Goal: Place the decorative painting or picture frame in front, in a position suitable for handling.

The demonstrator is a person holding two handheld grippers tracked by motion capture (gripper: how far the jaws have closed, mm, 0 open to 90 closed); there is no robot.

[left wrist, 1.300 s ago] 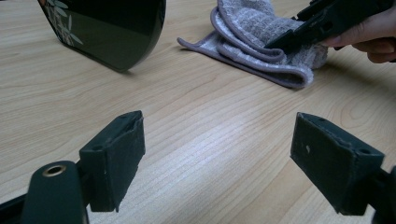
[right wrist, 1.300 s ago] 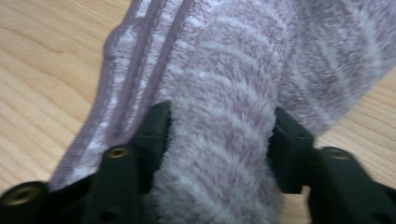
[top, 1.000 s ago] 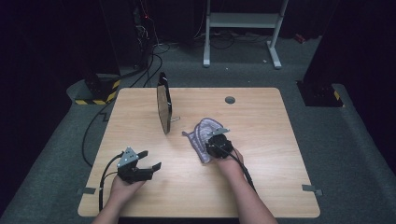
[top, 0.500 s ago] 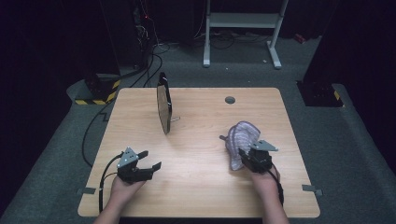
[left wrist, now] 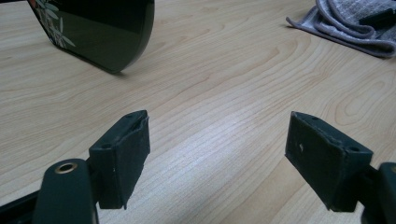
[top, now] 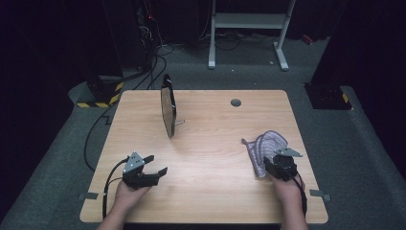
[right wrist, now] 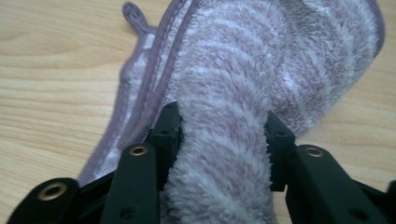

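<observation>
**Wooden table, striped cloth pinched at lower right**

Dark flooring and black cables are surrounding a light wooden table (top: 210, 191) that is filling the middle of the high view. A white metal stand (top: 249, 28) is standing at the top centre of that frame, beyond the table. Left of centre, a dark oval mirror (top: 168, 111) is standing upright on its edge, and in the left gripper view it is sitting in the upper left corner (left wrist: 98, 32), showing a leaf pattern.

At the lower left of the high view, a hand is holding the left gripper (top: 155, 165) just above the wood; its jaws are standing spread wide with nothing between them, bare tabletop showing in the gap.

At the lower right, the right gripper (top: 275, 163) is clamping a fold of the purple-and-white striped cloth (top: 265, 146). In the right gripper view the cloth (right wrist: 261, 70) is bulging up between the two jaws, squeezed from both sides, while its remainder is lying rumpled on the wood ahead. The cloth is also appearing in the upper right corner of the left gripper view (left wrist: 345, 25).
</observation>
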